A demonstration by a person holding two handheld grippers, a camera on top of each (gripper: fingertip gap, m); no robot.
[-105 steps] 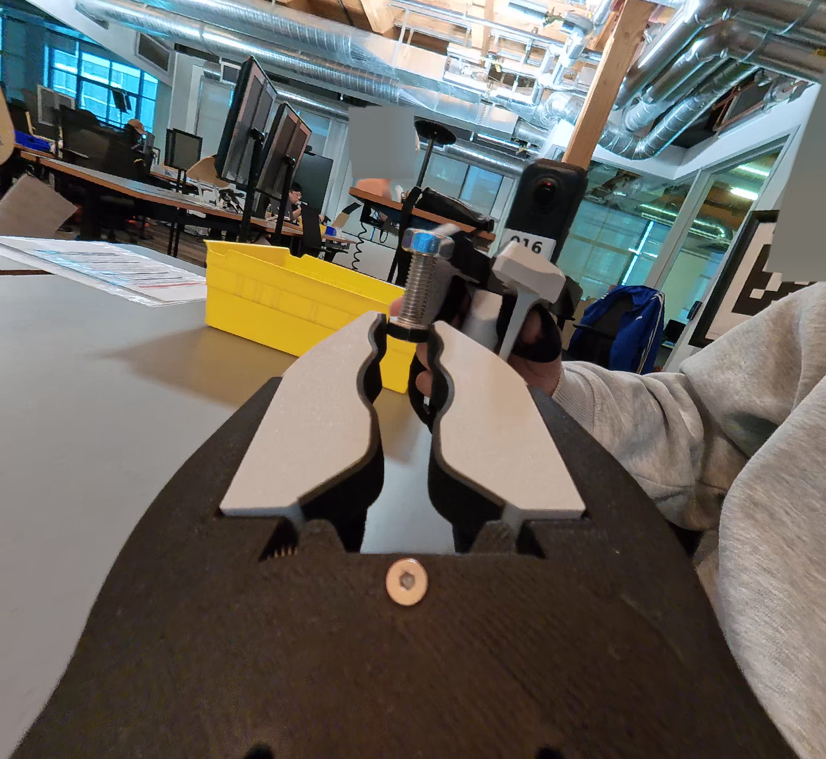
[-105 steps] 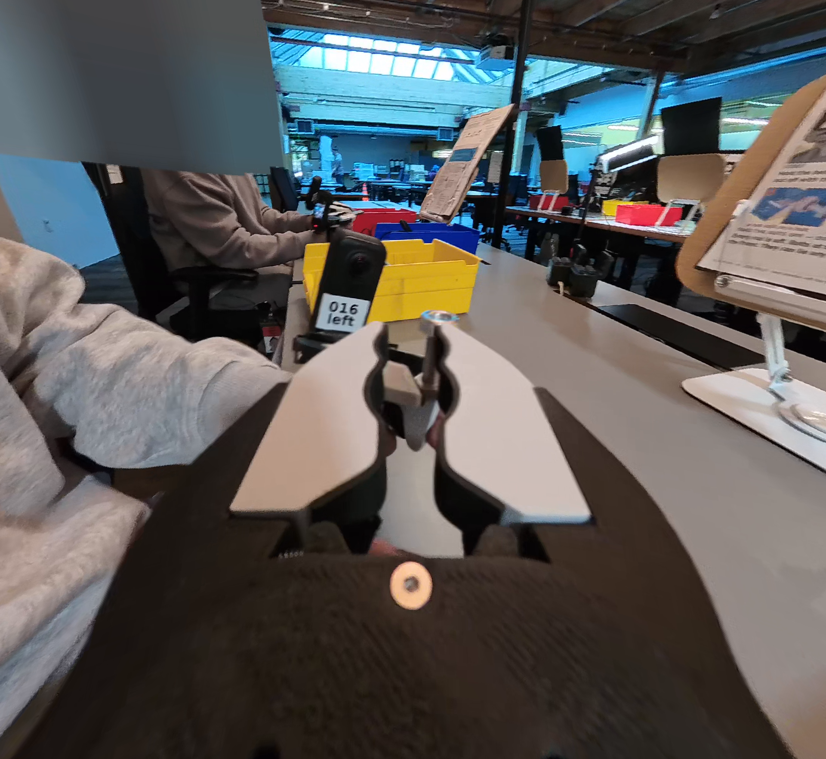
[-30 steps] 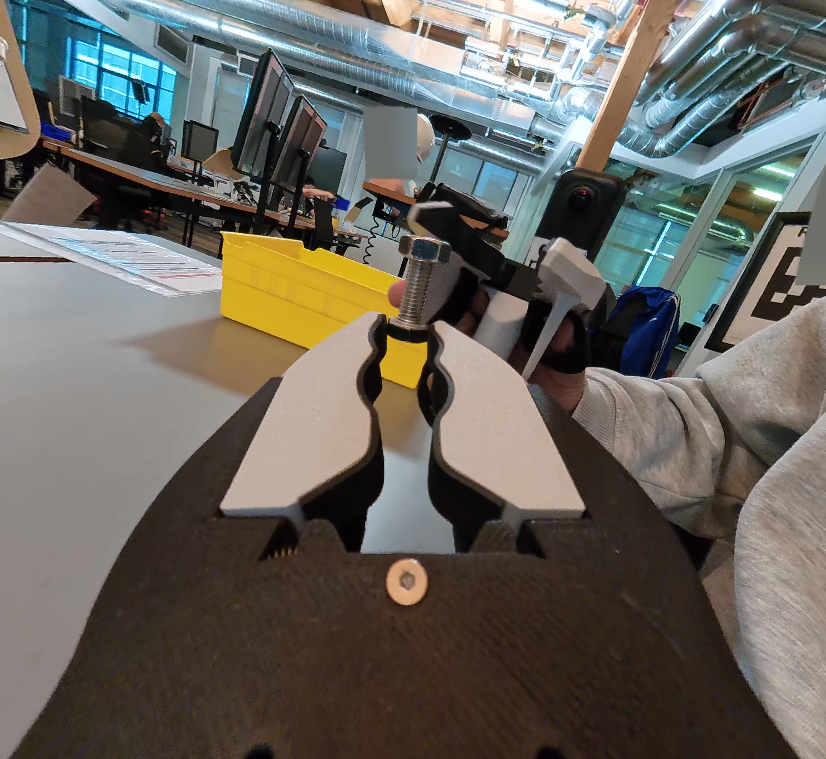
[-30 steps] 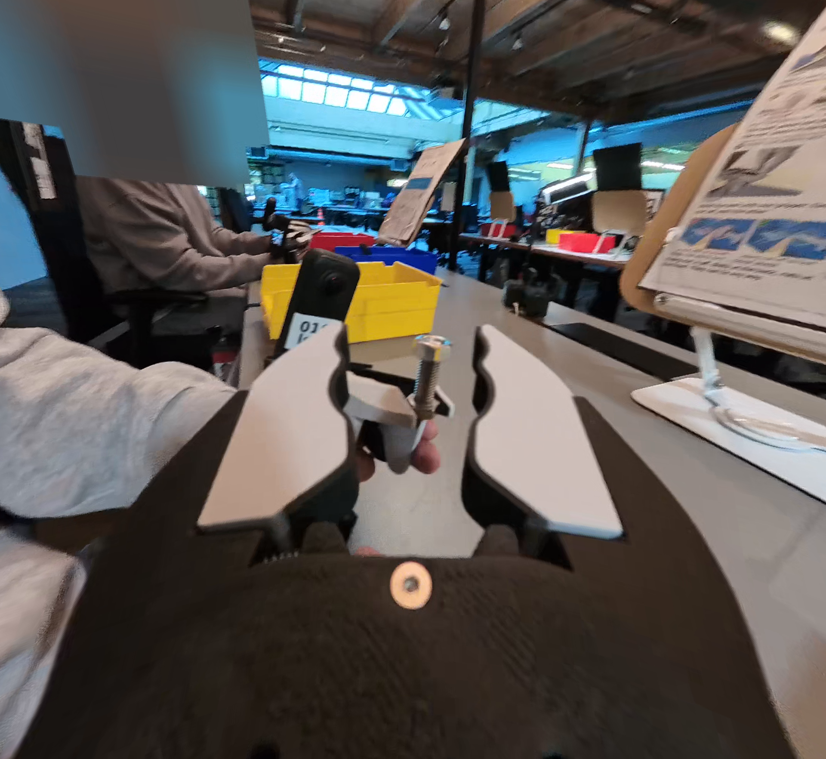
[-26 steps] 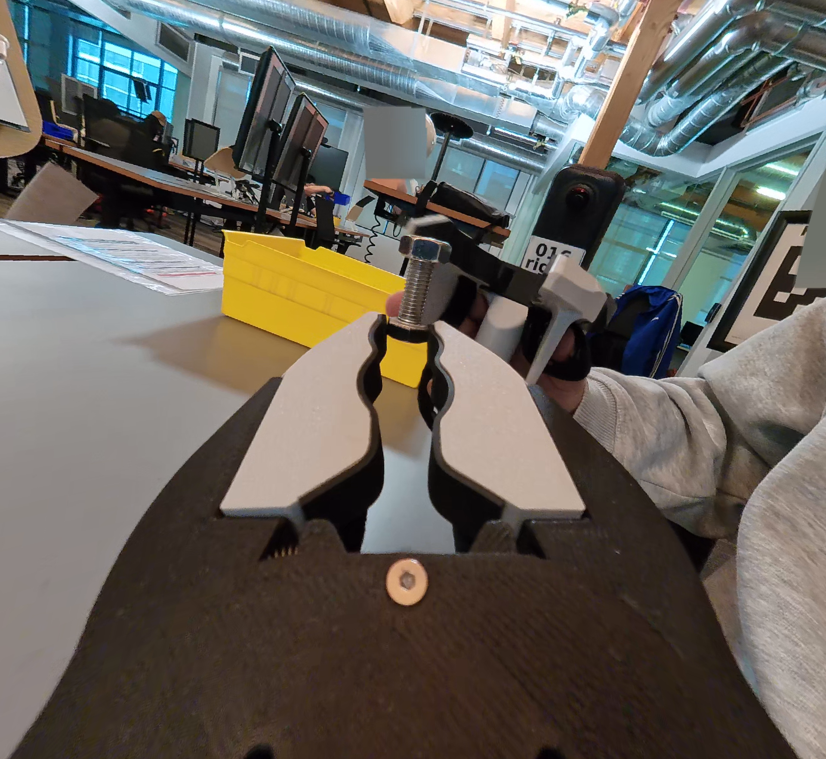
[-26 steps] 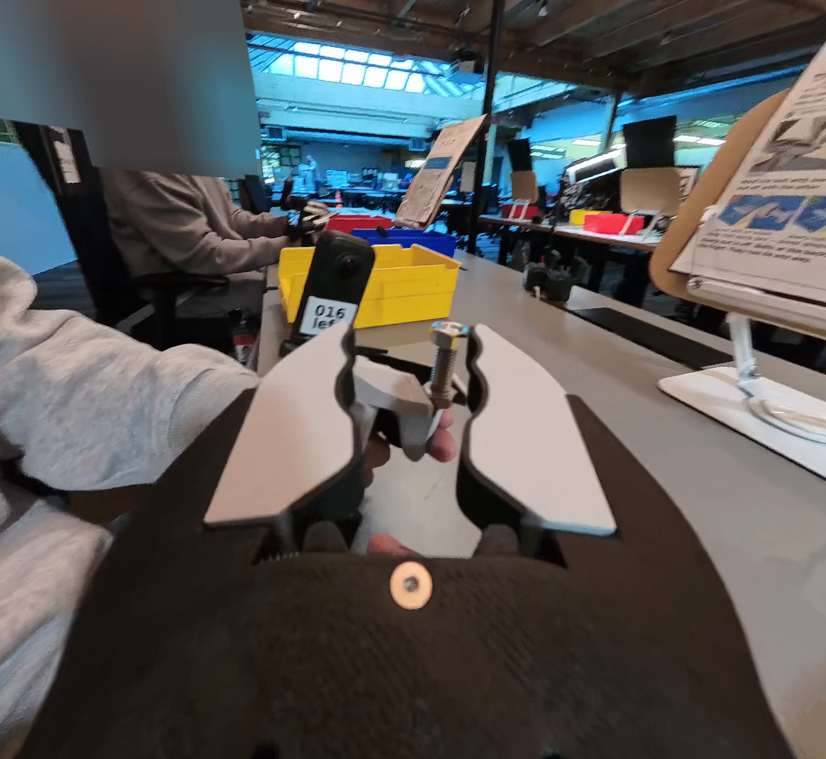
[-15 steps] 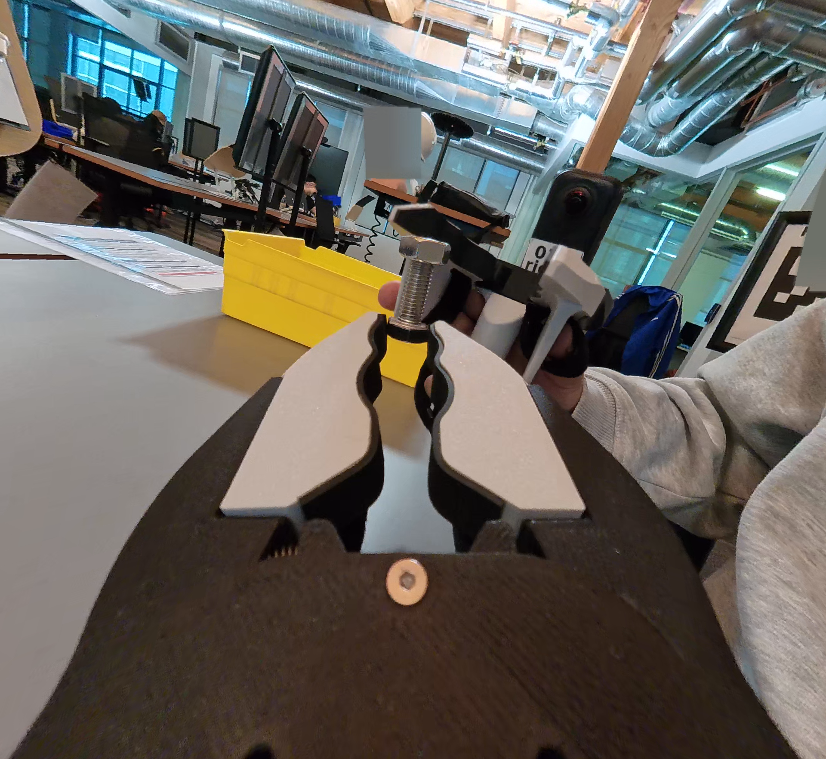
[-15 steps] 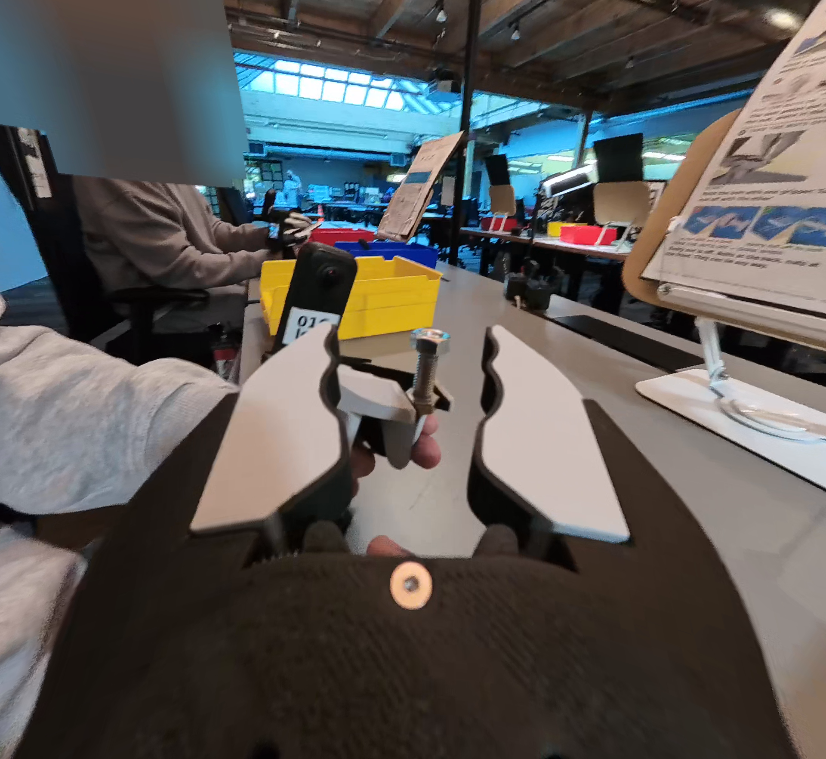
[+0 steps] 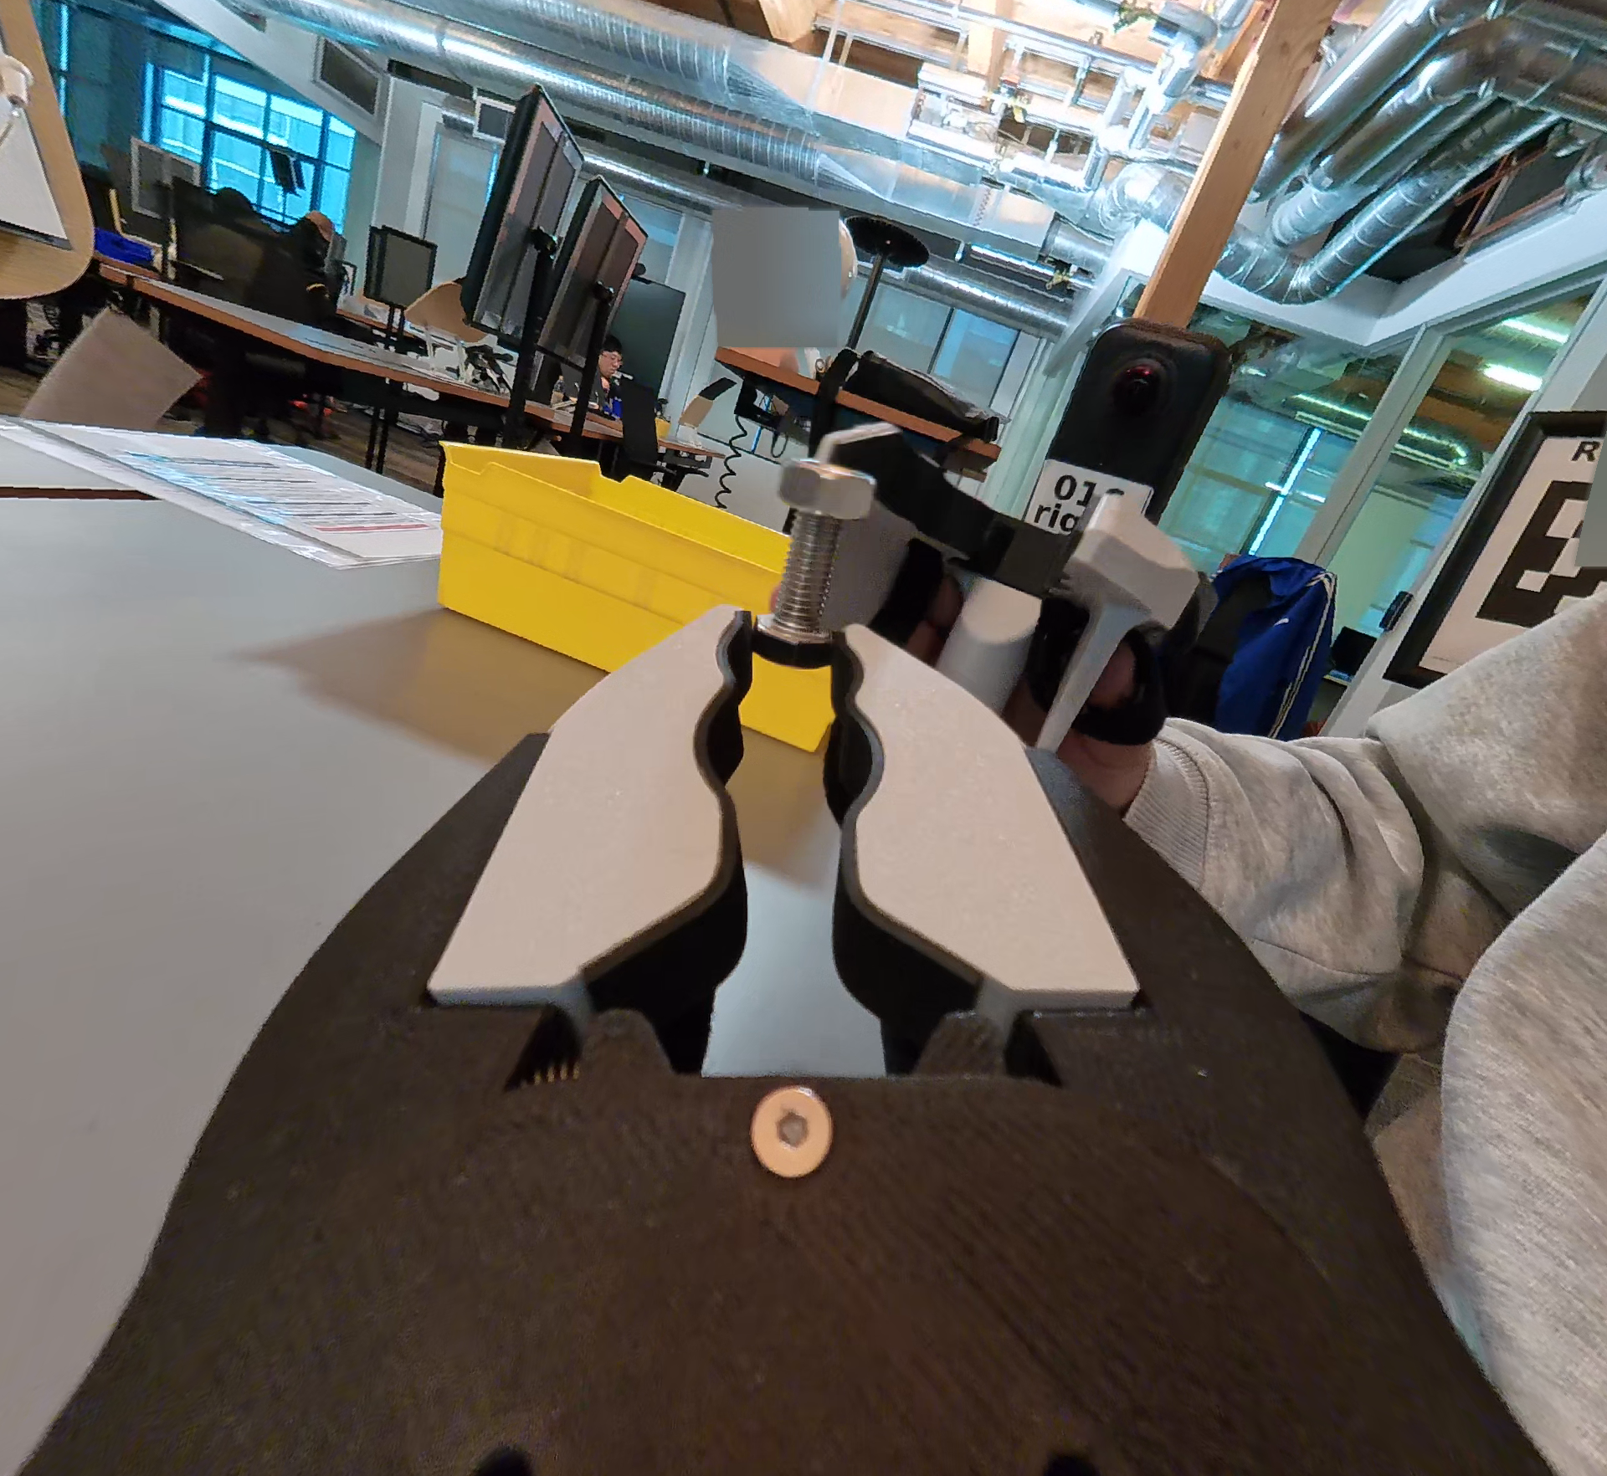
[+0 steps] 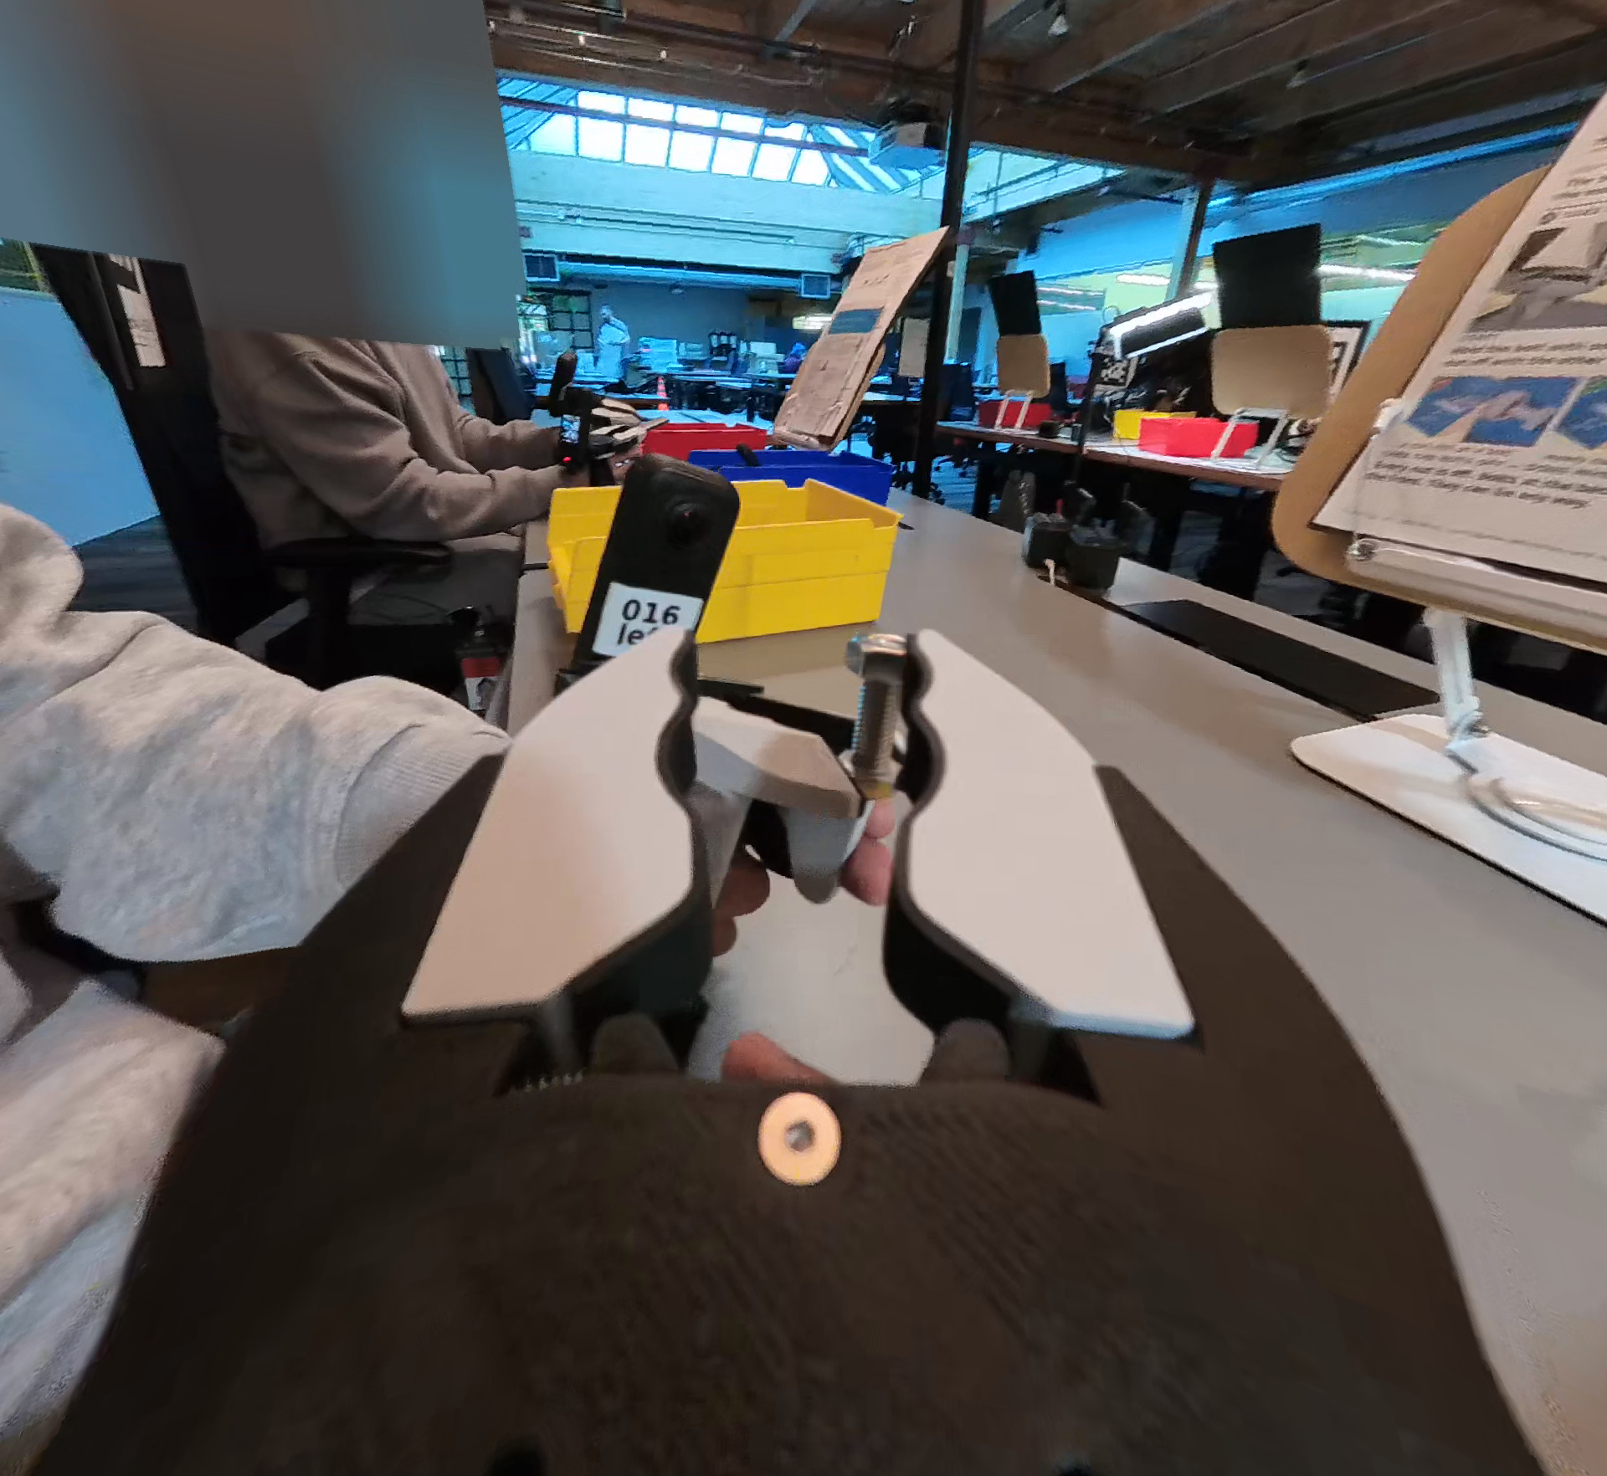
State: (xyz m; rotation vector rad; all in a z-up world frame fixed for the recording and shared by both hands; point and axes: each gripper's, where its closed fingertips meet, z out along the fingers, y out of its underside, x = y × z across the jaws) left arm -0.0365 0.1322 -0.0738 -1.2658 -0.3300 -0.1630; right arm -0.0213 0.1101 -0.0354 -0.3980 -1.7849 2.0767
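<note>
The right tool (image 10: 800, 704), clamped around the upright silver hex-head threaded bolt (image 10: 872, 708) 3.5 seconds back, now has its grey fingers spread apart, and the bolt sits close against the right-hand finger (image 10: 1000, 826) rather than mid-gap as half a second ago.

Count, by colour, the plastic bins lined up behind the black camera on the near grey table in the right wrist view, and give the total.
yellow bin: 1
blue bin: 1
red bin: 1
Total: 3
</note>
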